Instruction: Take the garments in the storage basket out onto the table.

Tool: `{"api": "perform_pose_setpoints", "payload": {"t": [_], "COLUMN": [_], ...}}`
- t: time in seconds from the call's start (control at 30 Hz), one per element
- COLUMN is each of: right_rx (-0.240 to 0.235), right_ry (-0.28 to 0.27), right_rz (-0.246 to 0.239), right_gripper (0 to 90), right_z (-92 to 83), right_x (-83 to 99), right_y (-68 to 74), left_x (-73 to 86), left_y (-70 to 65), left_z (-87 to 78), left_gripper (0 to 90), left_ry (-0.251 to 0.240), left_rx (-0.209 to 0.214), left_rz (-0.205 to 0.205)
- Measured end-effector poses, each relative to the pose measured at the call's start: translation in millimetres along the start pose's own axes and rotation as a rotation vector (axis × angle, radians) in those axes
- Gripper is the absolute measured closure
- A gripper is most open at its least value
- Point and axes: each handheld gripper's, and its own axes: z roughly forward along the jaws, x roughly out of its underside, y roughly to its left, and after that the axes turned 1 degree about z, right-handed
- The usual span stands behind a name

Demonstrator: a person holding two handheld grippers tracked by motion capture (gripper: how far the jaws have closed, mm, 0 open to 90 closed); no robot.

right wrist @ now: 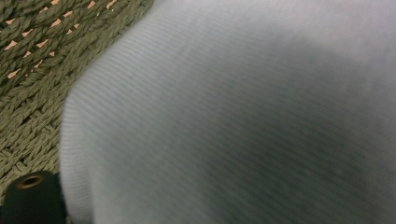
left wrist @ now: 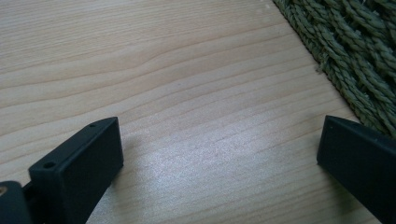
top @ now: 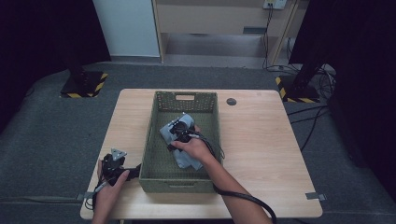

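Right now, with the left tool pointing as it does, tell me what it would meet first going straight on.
The bare wooden table, most likely. The left tool stands open over it, and the woven basket lies off to one side.

Right tongs (top: 179,133): jaws hidden behind grey cloth (right wrist: 243,116); grip unclear. Cloth cut off by frame edges.

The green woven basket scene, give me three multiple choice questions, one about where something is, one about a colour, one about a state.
1. Where is the grey cloth?
A. inside the basket
B. on the floor
C. on the bare table

2. What colour is the basket?
A. red
B. olive green
C. white

3. How do the left gripper jaws stand?
A. clamped on the cloth
B. apart over bare wood
C. shut on the basket

Answers:
1 A, the cloth lies within the basket walls.
2 B, its weave is green.
3 B, wood shows between them.
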Motion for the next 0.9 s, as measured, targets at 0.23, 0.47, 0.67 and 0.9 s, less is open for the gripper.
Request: {"api": "perform_pose_setpoints", "payload": {"t": [0.23, 0.47, 0.67, 0.9], "right_rx": [-0.018, 0.007, 0.029, 0.040], "right_ry": [0.017, -0.017, -0.074, -0.106], "right_rz": [-0.024, -0.047, -0.039, -0.037], "right_gripper": [41.5, 59.2, 62.0, 61.8], "right_z": [-2.3, -12.4, -27.2, -36.6], "right_x": [0.7, -1.9, -0.8, 3.2], "right_y": [-2.4, -5.5, -9.5, -8.1], "left_x": [0.0, 0.0, 0.0, 0.0], "left_y": [0.0, 0.0, 0.0, 0.0], "left_z": [0.0, 0.0, 0.0, 0.0], "left_gripper": [0.0, 0.0, 0.0, 0.0], "left_ry": [0.000, 0.000, 0.000, 0.000], "left_rx": [0.000, 0.000, 0.000, 0.000], "left_rz": [0.000, 0.000, 0.000, 0.001]}}
